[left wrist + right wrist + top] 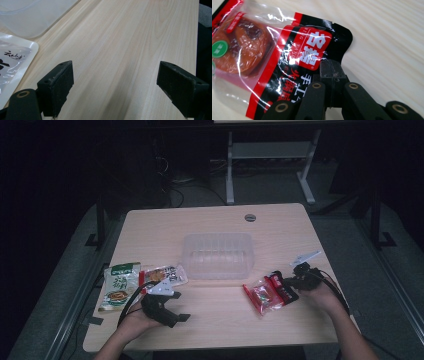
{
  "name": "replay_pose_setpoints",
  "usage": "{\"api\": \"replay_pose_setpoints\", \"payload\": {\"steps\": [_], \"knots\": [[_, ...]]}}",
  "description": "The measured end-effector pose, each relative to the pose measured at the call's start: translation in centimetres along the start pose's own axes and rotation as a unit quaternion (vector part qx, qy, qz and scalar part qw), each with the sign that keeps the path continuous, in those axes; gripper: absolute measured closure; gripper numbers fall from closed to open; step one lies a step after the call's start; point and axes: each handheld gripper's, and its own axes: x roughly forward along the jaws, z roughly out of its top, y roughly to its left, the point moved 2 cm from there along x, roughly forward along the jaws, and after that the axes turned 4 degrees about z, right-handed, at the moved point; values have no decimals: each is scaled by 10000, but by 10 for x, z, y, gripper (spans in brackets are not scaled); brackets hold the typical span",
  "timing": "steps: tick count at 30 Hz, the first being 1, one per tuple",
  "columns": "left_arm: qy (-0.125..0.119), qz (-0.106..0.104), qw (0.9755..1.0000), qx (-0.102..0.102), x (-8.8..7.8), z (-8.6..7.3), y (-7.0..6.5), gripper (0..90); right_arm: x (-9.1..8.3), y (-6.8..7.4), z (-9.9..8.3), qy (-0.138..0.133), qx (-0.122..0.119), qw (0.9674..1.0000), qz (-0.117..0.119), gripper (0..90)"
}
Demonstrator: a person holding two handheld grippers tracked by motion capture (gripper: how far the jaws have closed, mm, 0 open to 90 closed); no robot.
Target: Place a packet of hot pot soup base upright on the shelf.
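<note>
On the right half of the wooden table (pixel 210 315), the right tool (pixel 286 281) is clamped on the black edge of a red-and-black snack packet (pixel 265 295) (its clear window shows a reddish-brown piece inside), which lies just in front of the clear plastic container (pixel 218 255). Its jaws sit pressed together on the packet's edge in the right gripper view. Over the near left of the table, the left tool (pixel 172 306) has its jaws wide apart, holding nothing, beside a white packet (pixel 165 275) and a green pouch (pixel 119 285).
</note>
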Motion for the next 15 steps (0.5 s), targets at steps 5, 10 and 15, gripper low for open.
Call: {"api": "replay_pose_setpoints", "payload": {"steps": [5,10,15], "knots": [[-33,-18,10000,6,3,3,1,139,9,27,9,26,-290,9990,332,899],[-56,-33,10000,3,3,5,1,139,19,51,18,23,-542,9966,625,899],[-1,-48,10000,23,4,5,2,139,31,75,28,15,-794,9938,781,899]]}}
